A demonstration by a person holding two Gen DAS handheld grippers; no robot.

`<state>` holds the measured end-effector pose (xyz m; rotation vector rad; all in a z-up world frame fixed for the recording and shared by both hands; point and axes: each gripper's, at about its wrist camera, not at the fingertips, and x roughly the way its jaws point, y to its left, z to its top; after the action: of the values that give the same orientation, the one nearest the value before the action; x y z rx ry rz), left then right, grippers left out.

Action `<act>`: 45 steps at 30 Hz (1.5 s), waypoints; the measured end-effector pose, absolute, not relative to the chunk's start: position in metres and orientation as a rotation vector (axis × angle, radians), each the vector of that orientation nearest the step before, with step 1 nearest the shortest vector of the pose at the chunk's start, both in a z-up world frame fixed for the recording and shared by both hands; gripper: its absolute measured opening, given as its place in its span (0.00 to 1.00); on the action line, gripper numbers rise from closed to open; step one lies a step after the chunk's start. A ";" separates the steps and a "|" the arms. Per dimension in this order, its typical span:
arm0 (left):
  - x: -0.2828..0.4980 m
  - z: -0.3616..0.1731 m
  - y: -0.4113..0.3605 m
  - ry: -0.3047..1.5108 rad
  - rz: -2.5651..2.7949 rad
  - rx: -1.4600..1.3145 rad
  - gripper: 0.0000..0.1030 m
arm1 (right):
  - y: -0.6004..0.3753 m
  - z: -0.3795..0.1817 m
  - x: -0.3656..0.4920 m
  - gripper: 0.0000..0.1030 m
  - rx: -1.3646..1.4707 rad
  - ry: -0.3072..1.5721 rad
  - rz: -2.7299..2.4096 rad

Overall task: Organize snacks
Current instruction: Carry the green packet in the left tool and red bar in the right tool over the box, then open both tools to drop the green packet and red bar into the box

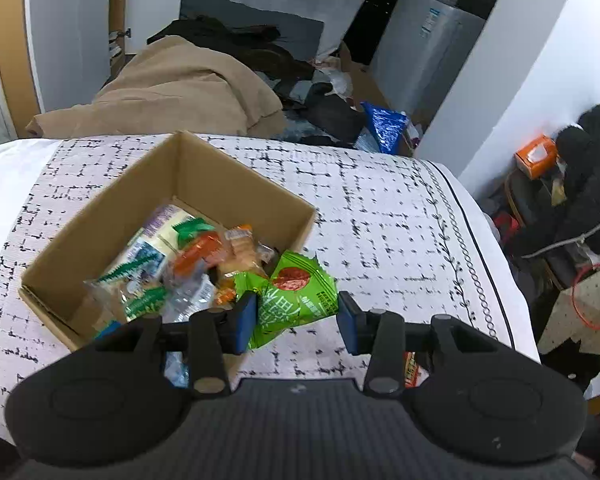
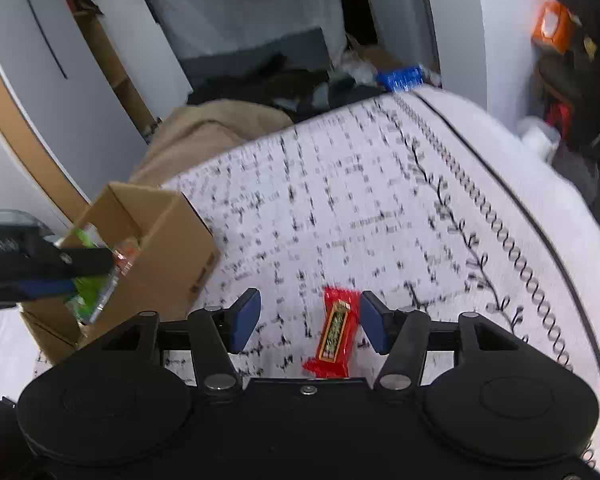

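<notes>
A cardboard box stands on the patterned bed cover and holds several snack packets. A green snack packet hangs over the box's near right corner, between the blue pads of my left gripper. The pads stand wide apart, and only the left one touches the packet. In the right wrist view, a red snack bar lies flat on the cover between the spread fingers of my right gripper, closer to the right pad. The box is to its left, where the left gripper reaches over the green packet.
The bed cover stretches right of the box to a curved edge. Beyond the bed lie a tan blanket, dark clothes and a blue bag. An orange tissue box sits on a cluttered chair at the right.
</notes>
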<state>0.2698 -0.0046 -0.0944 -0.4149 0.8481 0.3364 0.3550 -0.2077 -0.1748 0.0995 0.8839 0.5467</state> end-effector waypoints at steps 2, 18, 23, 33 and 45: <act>0.271 -0.094 0.002 0.845 0.348 -0.420 0.41 | -0.204 -0.183 0.356 0.53 0.091 0.906 0.536; 0.282 -0.110 0.067 0.851 0.457 -0.483 0.41 | -0.189 -0.194 0.362 0.18 0.097 0.938 0.533; 0.287 -0.117 0.078 0.863 0.466 -0.500 0.42 | -0.187 -0.176 0.362 0.18 0.132 0.894 0.559; 0.303 -0.111 0.100 0.851 0.451 -0.514 0.45 | -0.166 -0.159 0.361 0.18 0.131 0.863 0.615; 0.299 -0.108 0.124 0.861 0.396 -0.563 0.69 | -0.128 -0.135 0.356 0.19 0.127 0.812 0.684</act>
<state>0.2992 0.1240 -0.1083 -0.5629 0.8605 0.3959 0.3565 -0.1278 -0.1353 0.1273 0.8120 0.6845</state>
